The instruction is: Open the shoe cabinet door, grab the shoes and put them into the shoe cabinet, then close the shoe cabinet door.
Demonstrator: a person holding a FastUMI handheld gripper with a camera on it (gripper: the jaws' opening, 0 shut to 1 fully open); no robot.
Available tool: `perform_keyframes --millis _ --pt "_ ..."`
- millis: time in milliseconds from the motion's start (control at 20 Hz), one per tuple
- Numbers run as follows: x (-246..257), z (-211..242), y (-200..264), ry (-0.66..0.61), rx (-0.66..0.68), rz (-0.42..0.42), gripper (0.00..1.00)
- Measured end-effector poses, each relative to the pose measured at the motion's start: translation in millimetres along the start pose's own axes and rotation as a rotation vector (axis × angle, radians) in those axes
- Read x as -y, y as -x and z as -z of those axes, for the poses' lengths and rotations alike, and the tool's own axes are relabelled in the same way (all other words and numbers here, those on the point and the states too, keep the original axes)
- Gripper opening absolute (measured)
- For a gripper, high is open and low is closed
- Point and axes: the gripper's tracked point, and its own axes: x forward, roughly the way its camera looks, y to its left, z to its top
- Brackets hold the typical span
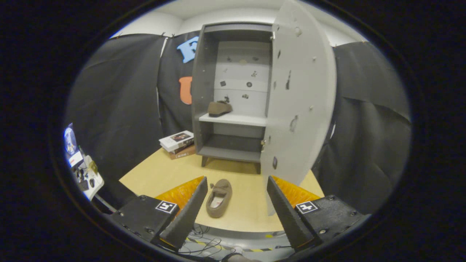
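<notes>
- The tool (236, 207) sits at the bottom centre of the frame with its 2 fingers (187, 214) spread wide apart, pinching nothing.
- Between the fingers, nearer the left one and apart from both, a brown shoe (218, 197) lies on the tabletop (251, 207), its opening up and its pale lining showing.
- The tabletop is light wood; its near edge curves across the lower frame, and below it, bottom centre, lie loose cables (204, 245) and a strip of yellow-and-black tape.
- Beyond the shoe, in the centre of the frame, stands the grey shoe cabinet (204, 91) on short legs, at the back of the tabletop.
- Its door (302, 98) is swung open to the right, pale inner face toward the camera, with its lower corner reaching down just beside the right finger.
- Inside, a second brown shoe (219, 108) rests on the left part of the white middle shelf (240, 119); the lower shelf (233, 153) is dark grey.
- Small dark marks dot the cabinet's back panel; what they are is hard to tell, perhaps stickers or holes.
- Left of the cabinet, touching or just beside its side, a stack of about 3 books (178, 143) lies on the tabletop.
- At the far left of the frame, a cluttered white surface (85, 174) with small objects stands apart from the tabletop.
</notes>
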Motion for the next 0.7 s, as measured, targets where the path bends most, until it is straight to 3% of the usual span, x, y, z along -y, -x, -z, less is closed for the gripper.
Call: perform_keyframes --millis 250,700 --pt "-57 51 -70 0.002 -0.085 -0.096 1.00" --pt "-86 145 -211 -0.096 -0.286 -0.108 1.00"
